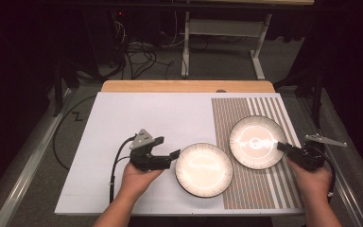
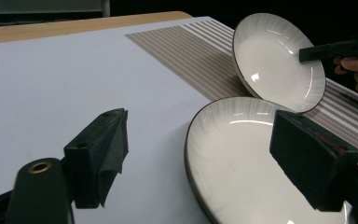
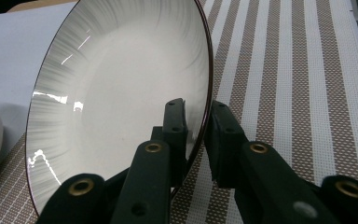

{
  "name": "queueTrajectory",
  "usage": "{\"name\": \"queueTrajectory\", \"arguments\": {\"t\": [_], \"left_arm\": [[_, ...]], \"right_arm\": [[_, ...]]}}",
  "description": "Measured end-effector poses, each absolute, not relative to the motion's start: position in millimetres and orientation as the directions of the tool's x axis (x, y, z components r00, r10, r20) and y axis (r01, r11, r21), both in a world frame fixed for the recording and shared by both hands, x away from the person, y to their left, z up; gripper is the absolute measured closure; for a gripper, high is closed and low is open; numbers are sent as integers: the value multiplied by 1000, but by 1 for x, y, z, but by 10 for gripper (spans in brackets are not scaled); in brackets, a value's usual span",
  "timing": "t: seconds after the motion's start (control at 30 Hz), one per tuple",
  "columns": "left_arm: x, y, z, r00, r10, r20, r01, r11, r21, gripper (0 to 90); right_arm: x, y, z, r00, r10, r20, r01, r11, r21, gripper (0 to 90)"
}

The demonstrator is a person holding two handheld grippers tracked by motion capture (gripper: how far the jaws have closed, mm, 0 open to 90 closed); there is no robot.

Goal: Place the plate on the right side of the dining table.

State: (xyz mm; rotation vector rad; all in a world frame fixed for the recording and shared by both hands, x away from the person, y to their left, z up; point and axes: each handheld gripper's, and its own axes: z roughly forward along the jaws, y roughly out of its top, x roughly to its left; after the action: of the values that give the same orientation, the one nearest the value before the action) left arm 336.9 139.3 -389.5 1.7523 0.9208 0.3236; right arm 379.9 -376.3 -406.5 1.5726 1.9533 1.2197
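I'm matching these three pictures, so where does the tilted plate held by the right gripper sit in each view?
High view: tilted plate right of centre, on the striped mat.
Left gripper view: upper right, beyond the flat plate.
Right gripper view: centre left, rim between the jaws.
Shared landmark: the striped mat.

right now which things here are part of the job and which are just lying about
In the job:
- tilted plate, rim between the right gripper jaws
- flat plate, with the open left gripper at its rim

Lying about:
- striped mat under the plates
- white sheet on the table
- cables on the floor beyond
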Motion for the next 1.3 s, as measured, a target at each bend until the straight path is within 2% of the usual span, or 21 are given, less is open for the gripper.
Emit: {"name": "queueTrajectory", "arguments": {"t": [0.23,0.4,0.6,1.0,1.3], "left_arm": [[314,175,-401,628,755,-186,410,-118,904,123],[304,196,-405,609,774,-172,363,-79,929,123],[304,202,-410,565,804,-188,382,-52,923,4],[303,218,-410,562,810,-167,356,-56,933,2],[307,222,-416,546,815,-193,374,-31,927,7]], "right_arm": [[381,-377,-408,-310,920,241,625,7,780,803],[381,-377,-408,-306,921,240,628,6,778,802],[383,-377,-410,-285,924,254,644,-11,765,793],[386,-379,-414,-261,926,273,667,-32,745,781],[389,-380,-417,-247,928,279,674,-42,738,776]]}}
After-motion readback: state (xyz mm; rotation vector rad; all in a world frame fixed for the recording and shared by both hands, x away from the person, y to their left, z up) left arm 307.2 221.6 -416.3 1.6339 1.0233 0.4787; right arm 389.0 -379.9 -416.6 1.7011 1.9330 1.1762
